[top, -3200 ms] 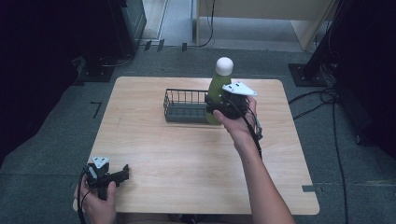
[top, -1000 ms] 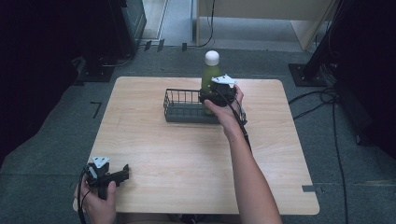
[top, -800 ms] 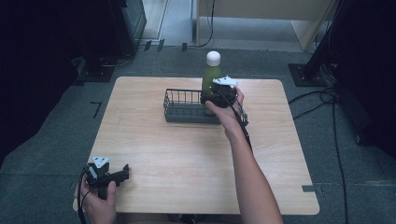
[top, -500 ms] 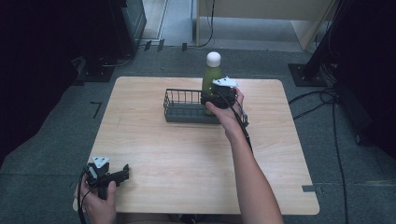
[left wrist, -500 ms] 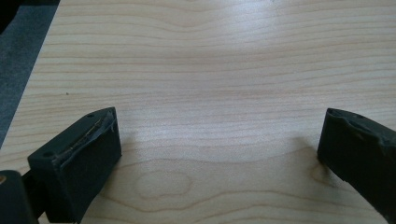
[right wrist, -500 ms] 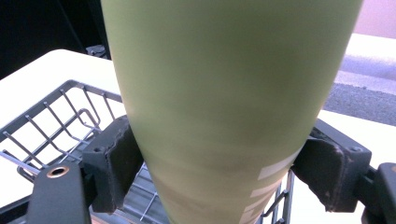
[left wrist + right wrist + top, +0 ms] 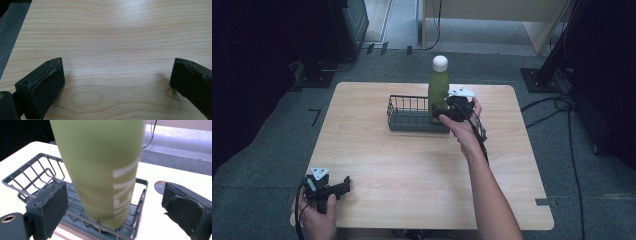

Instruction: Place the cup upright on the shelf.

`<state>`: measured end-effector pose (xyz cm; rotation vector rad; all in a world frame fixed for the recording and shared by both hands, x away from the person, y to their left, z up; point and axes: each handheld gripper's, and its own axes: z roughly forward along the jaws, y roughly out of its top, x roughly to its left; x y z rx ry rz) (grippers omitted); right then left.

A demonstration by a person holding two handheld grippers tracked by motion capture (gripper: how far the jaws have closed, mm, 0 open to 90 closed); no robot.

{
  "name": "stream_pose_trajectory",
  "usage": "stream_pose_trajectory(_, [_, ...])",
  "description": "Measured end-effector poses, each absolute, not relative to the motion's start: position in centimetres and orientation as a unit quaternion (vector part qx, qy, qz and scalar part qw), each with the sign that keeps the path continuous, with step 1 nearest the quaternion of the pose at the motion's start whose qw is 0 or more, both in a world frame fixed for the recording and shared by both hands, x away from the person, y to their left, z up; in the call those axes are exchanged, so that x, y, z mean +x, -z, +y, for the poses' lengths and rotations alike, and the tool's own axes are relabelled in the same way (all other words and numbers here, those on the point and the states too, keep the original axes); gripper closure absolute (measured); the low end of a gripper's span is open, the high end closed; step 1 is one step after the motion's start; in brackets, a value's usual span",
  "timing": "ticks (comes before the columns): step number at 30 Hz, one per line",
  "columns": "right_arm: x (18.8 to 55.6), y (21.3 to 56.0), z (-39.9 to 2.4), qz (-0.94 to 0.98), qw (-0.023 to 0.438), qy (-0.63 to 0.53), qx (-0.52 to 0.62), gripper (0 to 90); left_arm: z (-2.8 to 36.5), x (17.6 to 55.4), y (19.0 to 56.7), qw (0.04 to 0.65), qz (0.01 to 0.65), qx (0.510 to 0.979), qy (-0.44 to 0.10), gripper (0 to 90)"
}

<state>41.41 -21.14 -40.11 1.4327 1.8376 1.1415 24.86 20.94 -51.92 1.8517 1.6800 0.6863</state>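
Two tools, right tool (image 7: 113, 207) gaping, one bottle (image 7: 100, 167)

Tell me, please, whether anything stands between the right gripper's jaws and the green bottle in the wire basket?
Nothing visible does. In the right gripper view the green bottle stands in the wire basket directly between the two open jaws of the right gripper, with bare gaps on both sides. Only the basket's near rim lies below them.
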Motion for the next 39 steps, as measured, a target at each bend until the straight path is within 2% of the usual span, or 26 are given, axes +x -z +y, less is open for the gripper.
stream_pose_trajectory(18, [36.6, 41.1, -24.9, 0.685, 0.269, -0.434, 0.521, 4.5, 20.9, 24.9, 51.9, 0.271, 0.624, 0.688, -0.255, 0.0])
stream_pose_trajectory(39, [31.5, 45.2, -30.4, 0.667, 0.270, -0.415, 0.557, 5.2, 20.9, 24.9, 51.9, 0.271, 0.624, 0.687, -0.255, 0.0])
